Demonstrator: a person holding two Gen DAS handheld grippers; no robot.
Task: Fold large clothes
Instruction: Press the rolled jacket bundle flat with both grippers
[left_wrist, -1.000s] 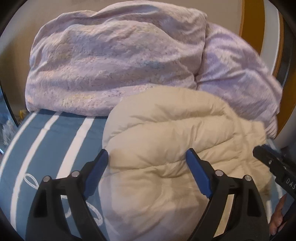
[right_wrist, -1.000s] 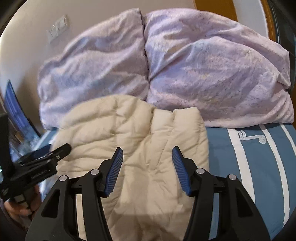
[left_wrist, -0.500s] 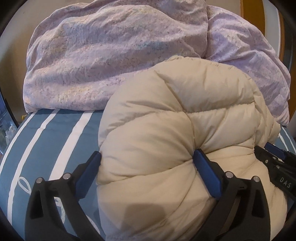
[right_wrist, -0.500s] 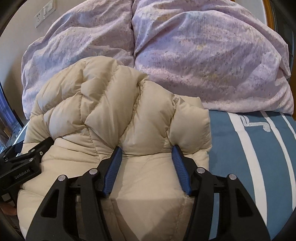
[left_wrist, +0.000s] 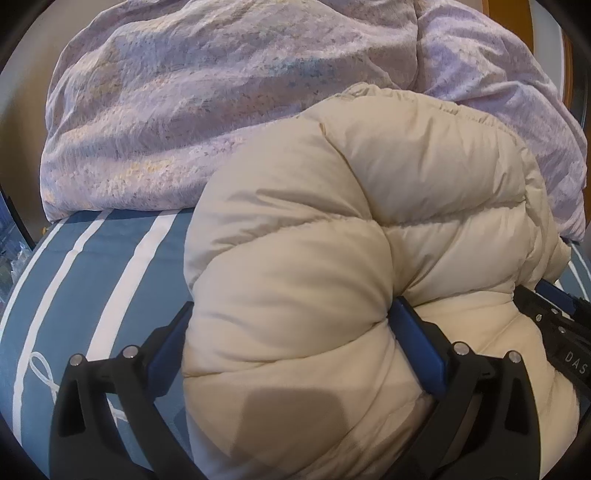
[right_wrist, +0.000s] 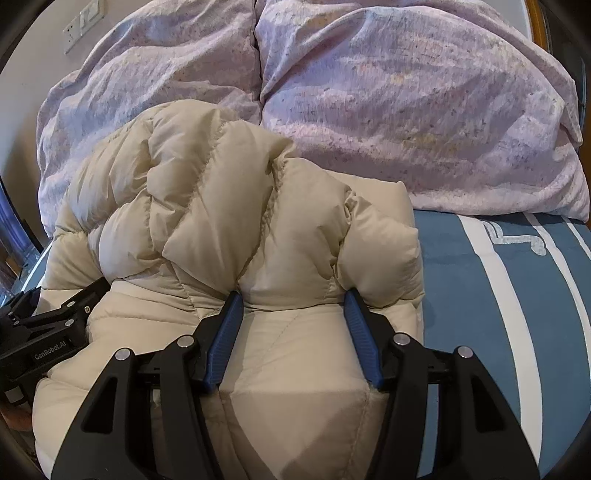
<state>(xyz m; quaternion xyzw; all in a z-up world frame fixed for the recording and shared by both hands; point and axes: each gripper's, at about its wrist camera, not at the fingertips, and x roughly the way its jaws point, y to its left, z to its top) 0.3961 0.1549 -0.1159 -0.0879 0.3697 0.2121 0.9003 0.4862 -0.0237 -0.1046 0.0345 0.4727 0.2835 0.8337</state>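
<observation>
Left tool (left_wrist: 291, 343) spread wide around the puffy jacket (left_wrist: 351, 240), right tool (right_wrist: 293, 332) half-closed on its fold.
Jacket bulges just ahead of both, long axis left-right across the bed (left_wrist: 92, 277).

Bed cover (left_wrist: 92, 266): blue-grey, with white stripes and a looping white line.
Bedding (right_wrist: 424, 110): lilac speckled pillows or duvet, piled along the far edge of the bed.
Wall (right_wrist: 33, 74): plain beige, behind the bedding.
Switch plate (right_wrist: 82, 25): white, on the wall, upper left.
Trim (left_wrist: 511, 26): orange-brown wood strip, upper right.
Light: soft, even.
</observation>
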